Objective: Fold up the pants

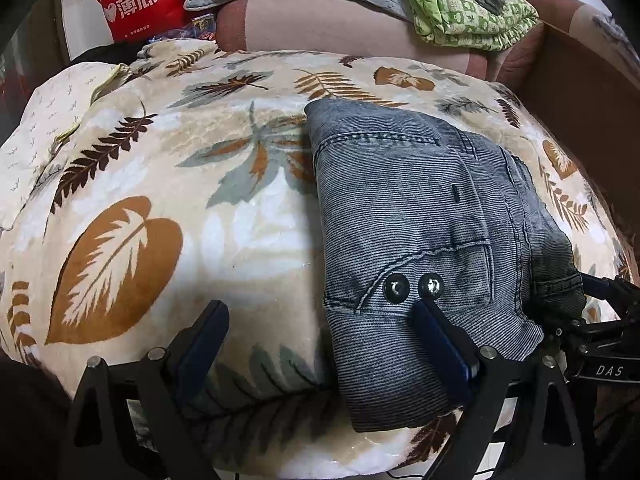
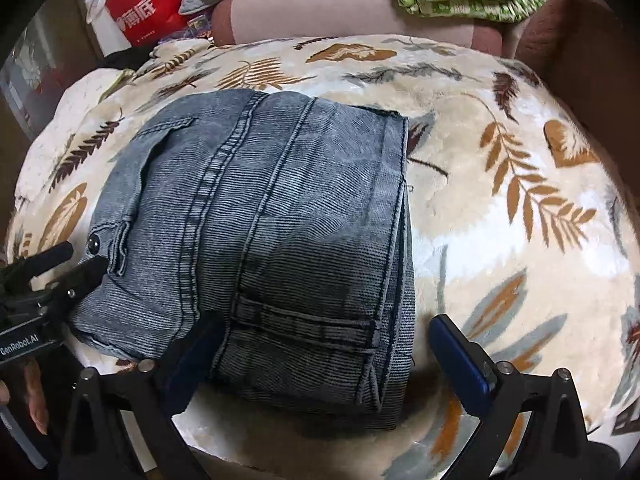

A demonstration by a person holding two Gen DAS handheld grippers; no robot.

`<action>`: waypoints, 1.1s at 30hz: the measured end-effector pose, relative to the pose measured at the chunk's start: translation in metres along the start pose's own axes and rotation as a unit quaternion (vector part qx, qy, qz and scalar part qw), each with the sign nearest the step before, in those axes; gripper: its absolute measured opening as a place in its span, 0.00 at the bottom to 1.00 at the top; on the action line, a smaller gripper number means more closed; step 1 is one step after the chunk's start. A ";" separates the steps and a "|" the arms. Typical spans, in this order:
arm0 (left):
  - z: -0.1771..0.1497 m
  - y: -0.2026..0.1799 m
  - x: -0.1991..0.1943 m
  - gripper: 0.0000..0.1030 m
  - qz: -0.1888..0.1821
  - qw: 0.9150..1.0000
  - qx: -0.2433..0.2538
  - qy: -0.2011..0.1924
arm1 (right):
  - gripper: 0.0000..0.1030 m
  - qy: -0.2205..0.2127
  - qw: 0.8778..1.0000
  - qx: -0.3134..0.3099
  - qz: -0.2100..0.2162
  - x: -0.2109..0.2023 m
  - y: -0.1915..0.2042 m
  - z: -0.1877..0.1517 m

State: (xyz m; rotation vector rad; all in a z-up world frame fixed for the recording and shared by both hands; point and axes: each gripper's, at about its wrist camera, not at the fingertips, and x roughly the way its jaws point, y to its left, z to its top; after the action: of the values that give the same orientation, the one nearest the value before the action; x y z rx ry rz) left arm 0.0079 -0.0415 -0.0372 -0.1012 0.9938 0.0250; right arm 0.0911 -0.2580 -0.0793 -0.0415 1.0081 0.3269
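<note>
- The left gripper (image 1: 320, 316) is standing wide, holding nothing; its right finger is hovering over the near edge of the pants (image 1: 420, 216), just below two metal snap buttons (image 1: 414, 286), while its left finger is hanging over the bare blanket (image 1: 120, 160).
- The right gripper (image 2: 320, 340) is also spread wide and gripping nothing, its fingers straddling the near end of the pants (image 2: 280, 208); I cannot tell whether the left finger is touching the cloth.
- The pants are lying as a compact, layered grey-blue denim bundle on the leaf-print blanket (image 2: 500, 200), edges stacked fairly squarely, so the folding is looking essentially done; perhaps only a final pat or straighten is remaining.
- Each gripper body is showing lettering in the other's view: "DAS" on the right one, "GenRobot.AI" on the left one.
- Further back, a red bag (image 1: 132, 0) is showing white Chinese characters, reading roughly "薄底"; a green patterned cloth (image 1: 468, 12) is resting on the sofa (image 1: 320, 28).
</note>
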 end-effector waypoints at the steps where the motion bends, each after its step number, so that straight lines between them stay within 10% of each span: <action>1: 0.000 0.000 0.000 0.91 0.001 1.000 0.000 0.000 | 1.00 0.000 1.000 0.003 0.001 0.000 -0.001 -0.001; 16: 0.000 0.000 0.000 0.91 0.001 1.000 0.000 0.001 | 1.00 -0.047 0.999 0.009 0.011 -0.043 0.003 0.006; 19: 0.000 -0.001 0.000 0.91 0.000 1.000 0.002 0.003 | 0.99 0.005 1.000 -0.017 -0.019 -0.012 0.006 -0.002; 28: 0.019 0.038 -0.022 0.91 -0.055 0.994 -0.087 -0.021 | 1.00 -0.017 0.994 0.077 0.081 -0.036 -0.030 0.006; 33: 0.044 0.063 0.014 0.91 -0.161 0.973 -0.154 0.055 | 1.00 0.023 0.964 0.161 0.209 -0.020 -0.065 0.027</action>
State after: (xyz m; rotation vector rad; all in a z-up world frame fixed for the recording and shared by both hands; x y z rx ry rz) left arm 0.0480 0.0246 -0.0299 -0.5528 1.0693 -0.1246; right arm 0.1227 -0.3197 -0.0557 0.4663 1.1034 0.5428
